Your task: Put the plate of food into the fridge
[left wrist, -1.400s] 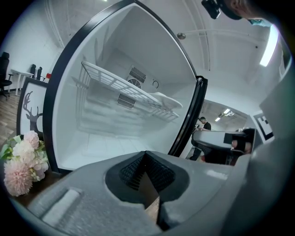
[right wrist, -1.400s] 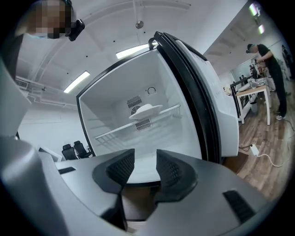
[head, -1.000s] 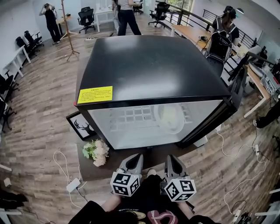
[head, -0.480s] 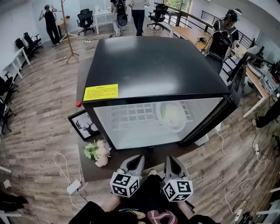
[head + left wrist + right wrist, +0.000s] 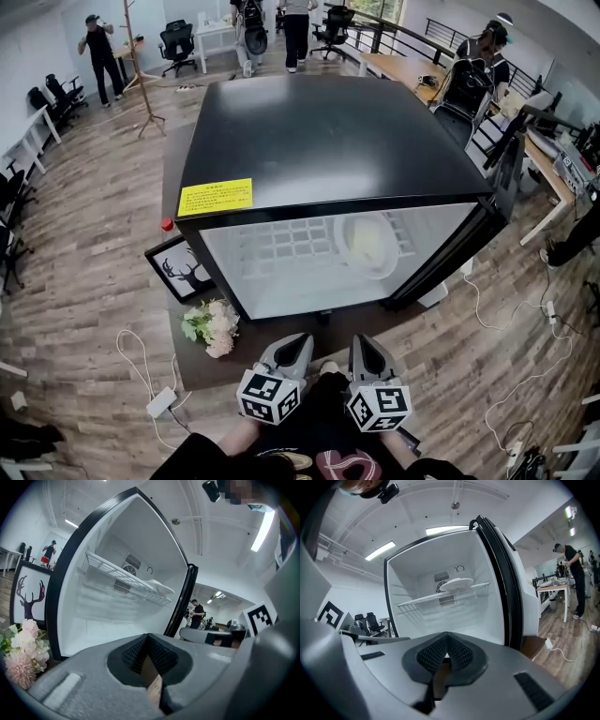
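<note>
The black mini fridge [image 5: 328, 141] stands with its door [image 5: 469, 244] swung out to the right. Inside, a white plate of food [image 5: 368, 246] rests on the wire shelf, toward the right. The same plate [image 5: 457, 584] shows from below in the right gripper view, and its edge [image 5: 159, 587] in the left gripper view. My left gripper [image 5: 298, 343] and right gripper [image 5: 361, 347] are side by side, low in front of the fridge and outside it. Both are shut with nothing between the jaws, as their own views show for the left gripper [image 5: 149, 639] and right gripper [image 5: 447, 637].
A framed deer picture [image 5: 176, 270] leans at the fridge's left foot, with a bunch of flowers [image 5: 211, 325] beside it. A power strip [image 5: 161, 401] and cables lie on the wood floor. Desks stand at the right, and people stand at the far end of the room.
Both grippers stay in nearly the same place before the open fridge. The plate rests unmoved on the shelf. People at the back of the room have walked.
</note>
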{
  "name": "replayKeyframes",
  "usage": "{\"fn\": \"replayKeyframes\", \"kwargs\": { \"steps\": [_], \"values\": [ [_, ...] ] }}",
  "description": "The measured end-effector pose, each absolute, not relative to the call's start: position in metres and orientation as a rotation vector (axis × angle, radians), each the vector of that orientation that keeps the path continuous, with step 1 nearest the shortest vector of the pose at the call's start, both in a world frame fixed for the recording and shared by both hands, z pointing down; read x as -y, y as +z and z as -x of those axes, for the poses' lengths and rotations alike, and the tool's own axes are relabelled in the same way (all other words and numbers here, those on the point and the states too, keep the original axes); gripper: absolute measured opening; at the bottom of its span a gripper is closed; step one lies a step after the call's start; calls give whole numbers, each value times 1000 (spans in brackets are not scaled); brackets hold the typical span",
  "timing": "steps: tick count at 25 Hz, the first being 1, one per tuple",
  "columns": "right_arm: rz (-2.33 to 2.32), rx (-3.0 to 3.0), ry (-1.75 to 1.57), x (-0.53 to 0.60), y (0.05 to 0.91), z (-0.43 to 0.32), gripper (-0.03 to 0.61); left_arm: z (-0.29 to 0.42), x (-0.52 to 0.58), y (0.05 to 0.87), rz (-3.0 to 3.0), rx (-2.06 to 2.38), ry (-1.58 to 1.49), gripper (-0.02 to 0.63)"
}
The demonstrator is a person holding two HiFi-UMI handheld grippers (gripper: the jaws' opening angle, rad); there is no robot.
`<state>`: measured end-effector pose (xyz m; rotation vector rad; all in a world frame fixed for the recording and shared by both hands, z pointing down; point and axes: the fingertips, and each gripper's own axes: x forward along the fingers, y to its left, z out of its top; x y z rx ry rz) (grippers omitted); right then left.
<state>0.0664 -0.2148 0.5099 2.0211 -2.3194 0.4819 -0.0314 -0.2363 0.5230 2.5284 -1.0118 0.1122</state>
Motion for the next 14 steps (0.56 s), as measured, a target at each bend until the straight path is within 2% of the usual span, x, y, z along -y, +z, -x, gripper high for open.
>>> {"fn": "replayKeyframes", "kwargs": {
  "steps": [14],
  "values": [
    [-2023,2315,525,215,515,-61,5,34,235,526,-2531,981,104,8]
  ]
}}
